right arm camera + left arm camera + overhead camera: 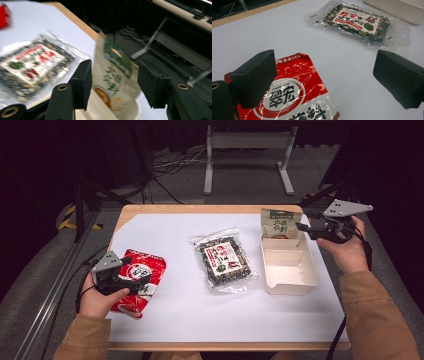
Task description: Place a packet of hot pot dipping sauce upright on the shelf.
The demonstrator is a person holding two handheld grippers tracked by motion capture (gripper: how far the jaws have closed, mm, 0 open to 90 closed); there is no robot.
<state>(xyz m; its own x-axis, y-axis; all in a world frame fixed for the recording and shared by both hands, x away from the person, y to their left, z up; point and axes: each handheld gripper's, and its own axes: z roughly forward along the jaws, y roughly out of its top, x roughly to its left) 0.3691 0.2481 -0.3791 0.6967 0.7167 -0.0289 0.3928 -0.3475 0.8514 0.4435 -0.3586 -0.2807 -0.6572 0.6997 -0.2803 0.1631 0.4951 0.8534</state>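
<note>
My left gripper [142, 277] hangs open over a red and white packet [150, 262] at the table's front left. In the left gripper view its jaws [324, 67] stand wide apart above the red packet [294, 92], with nothing pinched. A clear bag of dark snack [224, 257] lies flat mid-table. A beige and green pouch [278, 225] stands upright at the far end of a white box [290, 270]. My right gripper [300, 226] is at the pouch's right edge, open. In the right gripper view the pouch [117, 60] shows between the parted jaws [115, 75], untouched by the pads.
A white sheet [180, 315] covers the wooden table [210, 209]. Behind the table stand a white metal frame [247, 150] and loose cables [170, 165] on the floor. An aluminium rail [55, 290] runs along the left side.
</note>
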